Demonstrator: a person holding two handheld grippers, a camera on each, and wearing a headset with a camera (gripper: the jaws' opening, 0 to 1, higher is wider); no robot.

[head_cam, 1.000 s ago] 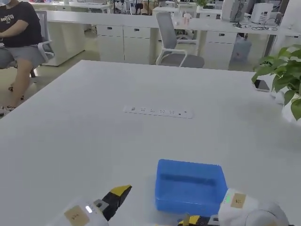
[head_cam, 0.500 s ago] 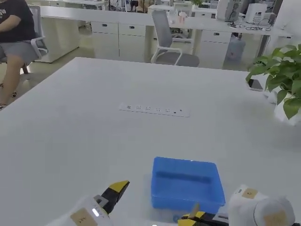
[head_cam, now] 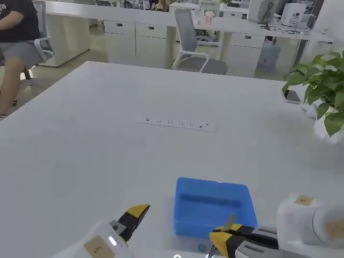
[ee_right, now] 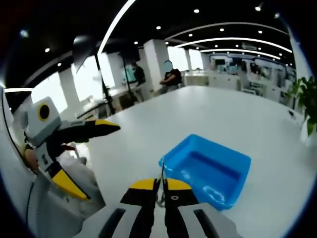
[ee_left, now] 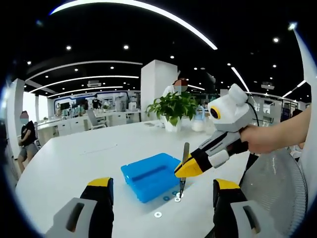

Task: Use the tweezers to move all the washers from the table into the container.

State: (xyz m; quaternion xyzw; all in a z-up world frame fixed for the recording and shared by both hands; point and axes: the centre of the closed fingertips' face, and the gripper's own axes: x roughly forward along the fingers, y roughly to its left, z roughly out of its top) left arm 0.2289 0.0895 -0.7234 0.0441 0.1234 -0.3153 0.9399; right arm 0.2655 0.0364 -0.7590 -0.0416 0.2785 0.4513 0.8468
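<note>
I had the right gripper [ee_left: 185,168] clamped on the slim metal tweezers [ee_left: 186,151], left gripper [ee_left: 162,184] wide apart and empty; small flat ring washers [ee_left: 157,214] lay on the white table [ee_left: 74,163] just on the near side of the blue plastic container [ee_left: 148,174], which I judged light, stiff and slick, best pinched across one rim.

Big bright open-plan office. Huge white table [head_cam: 70,150] up front, power strip [head_cam: 176,123] set into the middle. Behind that, rows of white desks [head_cam: 137,43] with drawers, a grey office chair [head_cam: 196,48], pale floor [head_cam: 70,72]. Leafy potted plant [head_cam: 320,88] on the right edge. Dark ceiling [ee_left: 163,54] with spotlights and long curved light strips [ee_left: 148,12], plus a white pillar [ee_left: 155,82]. Somebody sitting [head_cam: 13,37] far left.
</note>
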